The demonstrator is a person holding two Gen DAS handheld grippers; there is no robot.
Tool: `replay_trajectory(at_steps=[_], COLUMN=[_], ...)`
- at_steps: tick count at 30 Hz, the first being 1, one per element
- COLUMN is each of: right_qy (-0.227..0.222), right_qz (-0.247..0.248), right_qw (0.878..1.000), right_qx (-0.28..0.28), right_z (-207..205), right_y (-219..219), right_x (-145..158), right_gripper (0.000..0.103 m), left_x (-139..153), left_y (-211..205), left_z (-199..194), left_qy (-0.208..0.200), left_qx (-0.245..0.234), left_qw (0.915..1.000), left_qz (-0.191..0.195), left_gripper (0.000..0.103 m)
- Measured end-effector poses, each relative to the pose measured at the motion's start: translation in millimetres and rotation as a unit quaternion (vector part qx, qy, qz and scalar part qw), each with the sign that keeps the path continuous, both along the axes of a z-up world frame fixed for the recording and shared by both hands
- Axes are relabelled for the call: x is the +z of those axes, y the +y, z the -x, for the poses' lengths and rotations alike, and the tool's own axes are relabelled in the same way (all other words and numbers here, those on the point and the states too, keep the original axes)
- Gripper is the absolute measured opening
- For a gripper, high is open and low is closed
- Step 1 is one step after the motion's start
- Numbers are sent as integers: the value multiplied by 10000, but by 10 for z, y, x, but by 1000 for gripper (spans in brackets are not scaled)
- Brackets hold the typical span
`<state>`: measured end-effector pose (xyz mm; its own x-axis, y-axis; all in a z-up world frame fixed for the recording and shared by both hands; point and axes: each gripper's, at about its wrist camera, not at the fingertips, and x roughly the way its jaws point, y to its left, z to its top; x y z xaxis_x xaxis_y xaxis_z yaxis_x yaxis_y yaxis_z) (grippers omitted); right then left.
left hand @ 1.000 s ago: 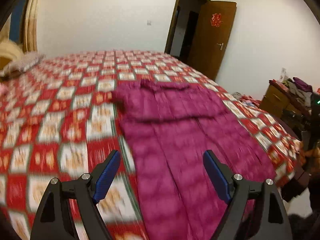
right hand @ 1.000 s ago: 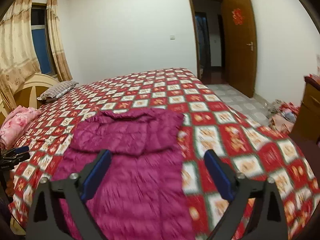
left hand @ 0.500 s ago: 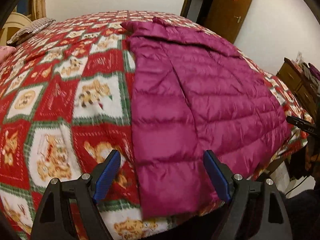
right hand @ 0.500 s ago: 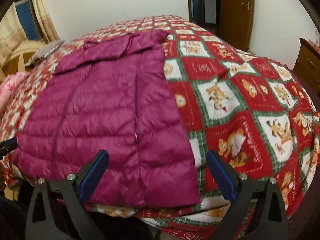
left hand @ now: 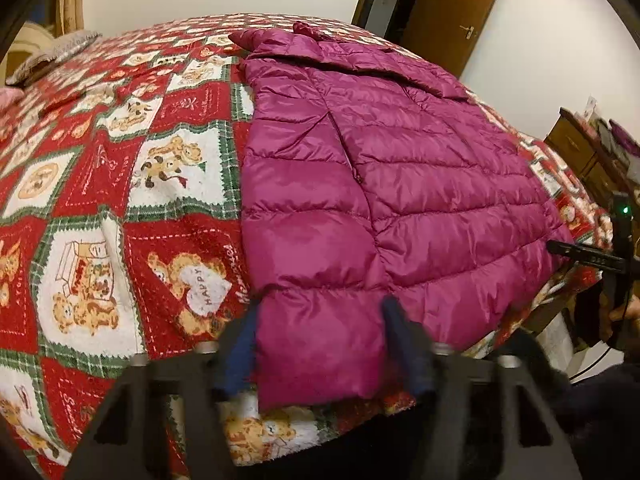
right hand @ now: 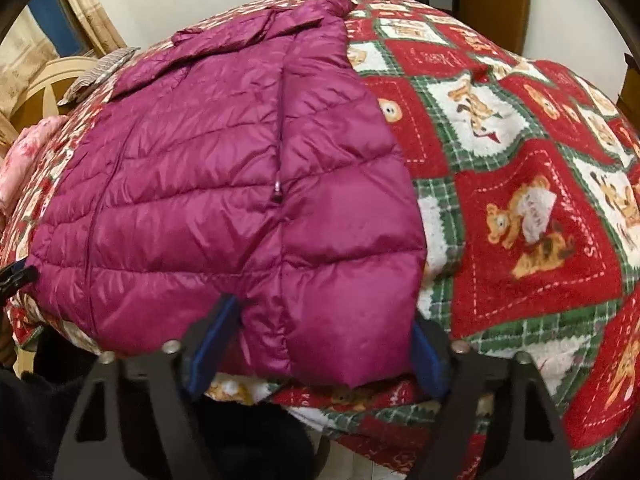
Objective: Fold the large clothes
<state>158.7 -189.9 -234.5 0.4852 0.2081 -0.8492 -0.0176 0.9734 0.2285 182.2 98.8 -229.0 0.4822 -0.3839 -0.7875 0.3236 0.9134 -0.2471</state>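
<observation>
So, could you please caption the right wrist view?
Right gripper closing its jaws around the hem of a magenta quilted jacket on a bed.

Jacket [left hand: 400, 184] magenta, glossy, quilted in horizontal bands. Blanket [left hand: 120, 184] red/white diamond checks, green plaid borders, tan teddy bears. Gripper pads [right hand: 212, 344] blue, frames black. Door [left hand: 452, 8] brown.

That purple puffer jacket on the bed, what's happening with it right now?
A person is working two handheld grippers at the near hem of the magenta down jacket, which lies flat on the red teddy-bear bedspread. The left gripper has one hem corner between its jaws and the right gripper has the other. Both sets of jaws have just been closing on the fabric. The hem is not lifted yet, so no fold has started.
</observation>
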Motion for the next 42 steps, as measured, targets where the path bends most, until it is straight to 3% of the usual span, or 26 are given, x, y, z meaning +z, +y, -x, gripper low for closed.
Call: replay_trajectory(at_steps=[1,2,5,7,10,19,29,38,42], right_qy=[-3,-6,-82,-188,-419,-883,-1243,-1570,-1938], right_qz=[-55,-212,-548,-640,-906,-1638,-1834,-1971,-1992], right_qw=[10000,9998,9985,9978,9950,9825,9751,9669,9595], right_qx=[19,38,-23,-53,-80,-58,-94,-392,-465], right_z=[14,27,60,113,201,301,610,917,854], right_y=[-16,-43,-88,-81,-95,-86,-149,-315,-420], right_x=[16,32,77,131,260,618,989,1333,1619], right_gripper=[44,32,20,18,16,15,15,15,15], left_x=[-4,-18,-11,39,155,499,822,1234,1502], left_y=[18,37,38,31,34,43,103,202,275], left_z=[-13,-30,-23,6,55,255,551,837,572], left_qy=[95,235,268,199,-3,-592,-1046,-1570,-1760], left_qx=[-16,-31,-3,-33,-71,-303,-594,-1039,-909], left_qw=[9998,9990,9984,9980,9972,9936,9860,9689,9647], left_qz=[167,370,491,600,749,911,1152,1609,1733], left_gripper=[27,24,16,8,6,4,4,4,4])
